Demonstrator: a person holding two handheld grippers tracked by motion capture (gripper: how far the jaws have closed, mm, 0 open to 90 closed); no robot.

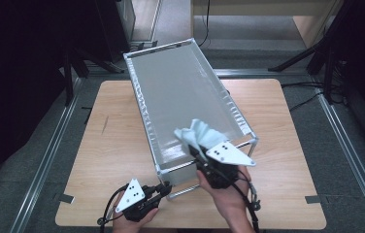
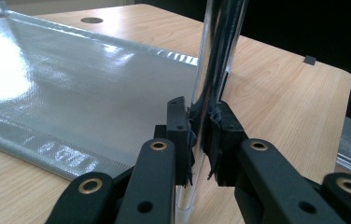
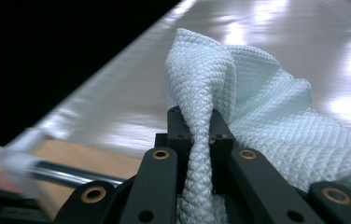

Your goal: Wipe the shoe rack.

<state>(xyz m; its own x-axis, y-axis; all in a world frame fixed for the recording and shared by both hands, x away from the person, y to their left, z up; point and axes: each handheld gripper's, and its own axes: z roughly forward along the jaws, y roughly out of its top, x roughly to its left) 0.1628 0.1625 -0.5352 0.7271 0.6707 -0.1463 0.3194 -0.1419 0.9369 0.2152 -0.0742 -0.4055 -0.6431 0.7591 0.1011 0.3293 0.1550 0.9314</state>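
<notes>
Wooden table (image 1: 122,145), cloth (image 3: 257,116) pinched between fingers (image 3: 178,135) — right gripper (image 3: 200,126)

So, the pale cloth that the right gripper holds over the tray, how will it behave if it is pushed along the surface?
Probably floppy: the cloth bunches into folds where the right gripper pinches it. Its waffle weave looks soft and light, so it should drag rather than slide stiffly. The tray lining is glossy, so the cloth may glide easily, though it could crumple.
</notes>
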